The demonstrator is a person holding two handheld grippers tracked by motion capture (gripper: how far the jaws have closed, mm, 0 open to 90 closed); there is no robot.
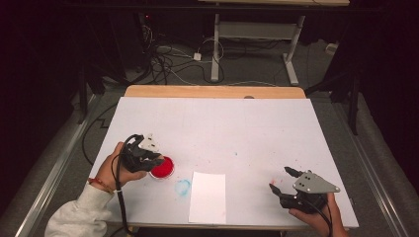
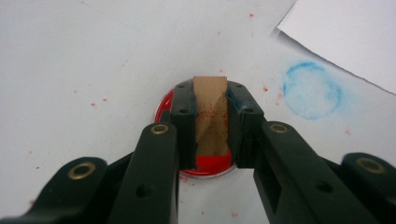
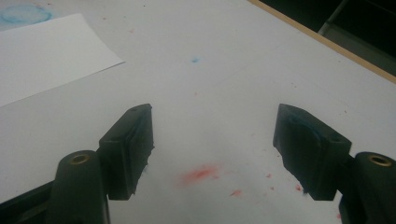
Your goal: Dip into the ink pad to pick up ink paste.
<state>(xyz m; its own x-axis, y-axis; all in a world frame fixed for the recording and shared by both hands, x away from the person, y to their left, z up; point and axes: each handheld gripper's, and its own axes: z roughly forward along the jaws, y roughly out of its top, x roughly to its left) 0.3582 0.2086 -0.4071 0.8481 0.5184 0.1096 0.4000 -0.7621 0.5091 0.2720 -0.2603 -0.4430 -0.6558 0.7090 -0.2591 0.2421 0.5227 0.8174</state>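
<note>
Red ink pad (image 2: pixel 212 164) half behind stamp (image 2: pixel 211 114)

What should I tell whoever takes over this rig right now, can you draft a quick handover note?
Left gripper: shut on the wooden stamp, held over the red ink pad.
Right gripper: open, holding nothing, near the table's right front corner.
White paper sheet: flat at the front edge, between the grippers, no red print visible on it.
Blue ring smudge on the table beside the sheet.
Done: stamp gripped at the pad.
Probably left: press the stamp on the sheet, then set it down.
</note>
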